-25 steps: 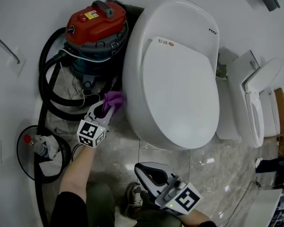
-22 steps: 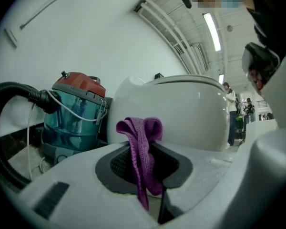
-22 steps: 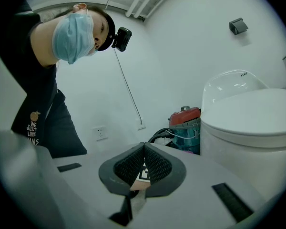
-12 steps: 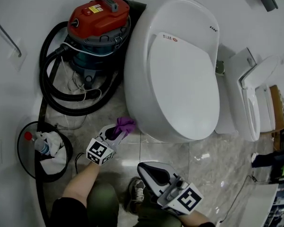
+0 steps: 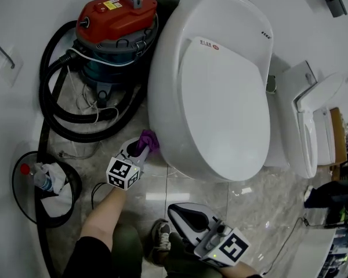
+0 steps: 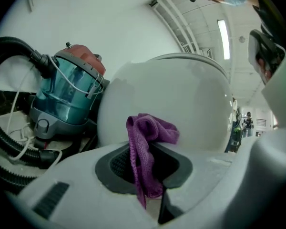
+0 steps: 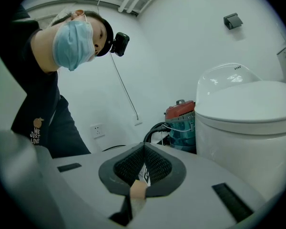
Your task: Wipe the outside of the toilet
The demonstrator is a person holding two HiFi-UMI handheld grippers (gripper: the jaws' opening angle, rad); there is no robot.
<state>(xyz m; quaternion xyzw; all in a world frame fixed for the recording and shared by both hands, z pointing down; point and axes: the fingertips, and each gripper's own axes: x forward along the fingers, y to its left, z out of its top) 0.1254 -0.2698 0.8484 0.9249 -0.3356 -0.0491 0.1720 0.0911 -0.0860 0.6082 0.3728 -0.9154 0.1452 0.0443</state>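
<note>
Grey marbled tile floor point(image 5: 191, 197), white walls, cramped bathroom corner. Large white oval toilet with closed lid point(image 5: 220, 97) stands toward the floor's back edge. Red-topped teal canister vacuum point(image 5: 113, 33) sits just beside its left flank, with its black ribbed hose point(image 5: 64, 117) looped on the floor in front. Round black bin point(image 5: 18, 185) is at the floor's left edge.

Left tool point(image 5: 138, 148) is clamped on a bunched purple microfibre cloth point(image 5: 147, 140). The cloth is pressed to the toilet's lower left outer wall, near the floor. The left gripper view shows the wad poking past the jaw tips and a tail hanging back between them.

Right tool point(image 5: 175, 211) hangs well apart near the floor's front edge, jaws closed together on nothing.

Risks, as judged:
- The cloth is a small wad. If it rolls or slips sideways on the curved wall, hard jaw tips could meet the porcelain instead.
- Friction on a long stroke may drag the cloth out of the pinch.
- Going rearward, the gap between toilet and vacuum narrows, so the hose could snag the left tool.
</note>
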